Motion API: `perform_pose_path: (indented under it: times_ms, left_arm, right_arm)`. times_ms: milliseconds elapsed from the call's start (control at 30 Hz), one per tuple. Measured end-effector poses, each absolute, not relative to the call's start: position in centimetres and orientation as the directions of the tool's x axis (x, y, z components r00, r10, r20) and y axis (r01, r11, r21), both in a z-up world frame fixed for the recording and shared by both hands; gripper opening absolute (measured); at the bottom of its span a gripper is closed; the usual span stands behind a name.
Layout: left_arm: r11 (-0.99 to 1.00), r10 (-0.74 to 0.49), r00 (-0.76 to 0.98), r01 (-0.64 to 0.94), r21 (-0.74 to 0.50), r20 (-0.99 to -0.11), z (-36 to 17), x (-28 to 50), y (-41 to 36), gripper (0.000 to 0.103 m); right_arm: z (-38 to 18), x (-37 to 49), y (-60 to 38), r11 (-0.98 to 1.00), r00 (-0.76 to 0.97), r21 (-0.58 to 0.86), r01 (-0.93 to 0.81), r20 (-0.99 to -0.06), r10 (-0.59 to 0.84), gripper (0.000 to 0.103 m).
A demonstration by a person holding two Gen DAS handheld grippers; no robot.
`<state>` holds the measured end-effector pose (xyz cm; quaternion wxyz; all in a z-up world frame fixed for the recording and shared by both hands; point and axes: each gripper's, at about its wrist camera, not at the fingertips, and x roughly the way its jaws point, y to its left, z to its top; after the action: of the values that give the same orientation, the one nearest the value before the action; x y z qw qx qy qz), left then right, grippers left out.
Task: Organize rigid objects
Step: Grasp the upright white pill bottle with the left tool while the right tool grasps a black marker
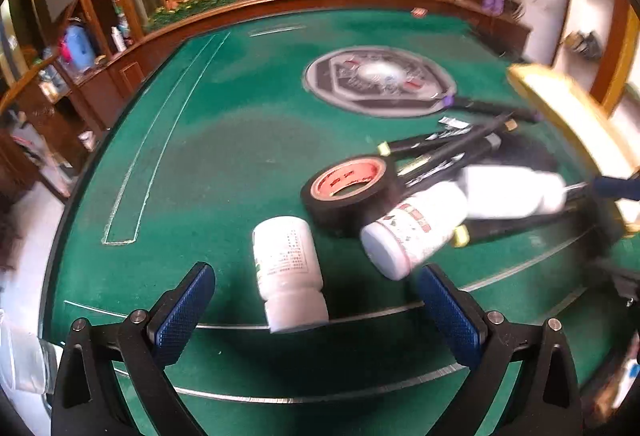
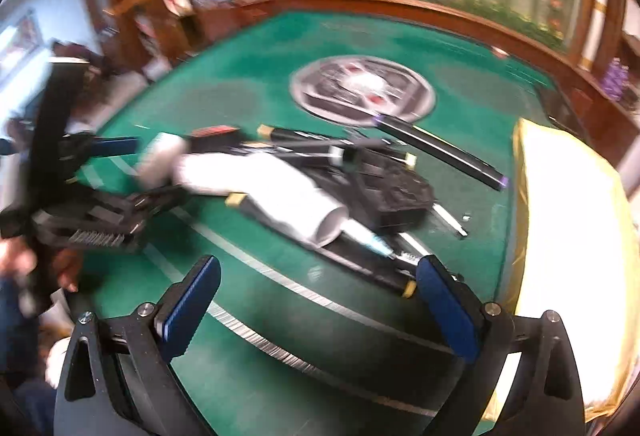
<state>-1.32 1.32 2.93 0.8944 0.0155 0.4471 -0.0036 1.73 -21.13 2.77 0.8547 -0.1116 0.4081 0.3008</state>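
In the left wrist view, a white pill bottle point(image 1: 289, 272) lies on the green felt table point(image 1: 208, 164) just ahead of my open, empty left gripper point(image 1: 316, 294). A second white bottle point(image 1: 416, 230) leans on a black tape roll point(image 1: 352, 192), with a third white bottle point(image 1: 512, 194) and several black pens point(image 1: 444, 142) behind. In the right wrist view, my right gripper point(image 2: 320, 286) is open and empty above the felt, near a white bottle point(image 2: 296, 196), black pens point(image 2: 444, 146) and a black boxy object point(image 2: 396, 188). The left gripper point(image 2: 80, 192) shows at left.
A gold-rimmed white tray point(image 2: 576, 236) stands at the table's right edge; it also shows in the left wrist view point(image 1: 572, 116). A round grey emblem point(image 1: 380, 80) marks the table's middle. A wooden rail point(image 1: 280, 2) and cabinets border the far side.
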Motion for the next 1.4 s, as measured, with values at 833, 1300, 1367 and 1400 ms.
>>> perform_pose_path:
  times_ms: [833,1300,1367,1400]
  left_arm:
    - [0.999,0.008,0.530,-0.032,-0.010,-0.848,1.0,1.0,3.1,0.060]
    - [1.000,0.009,0.554,-0.028,-0.008,-0.832,0.9,1.0,3.0,0.061]
    - [0.999,0.009,0.556,-0.031,-0.009,-0.831,1.0,0.9,3.0,0.052]
    - [0.999,0.013,0.560,-0.033,-0.007,-0.829,1.1,0.7,2.9,0.035]
  right_arm:
    - [3.4,0.2,-22.4,0.673,0.413,0.040,-0.739,-0.762,0.499,0.038]
    - [-0.5,3.9,-18.5,0.484,0.274,-0.077,-0.872,-0.895,0.352,0.033]
    - [-0.6,2.9,-18.1,0.492,0.270,-0.077,-0.867,-0.902,0.336,0.019]
    - [-0.6,2.3,-17.7,0.493,0.288,-0.101,-0.864,-0.902,0.320,0.017]
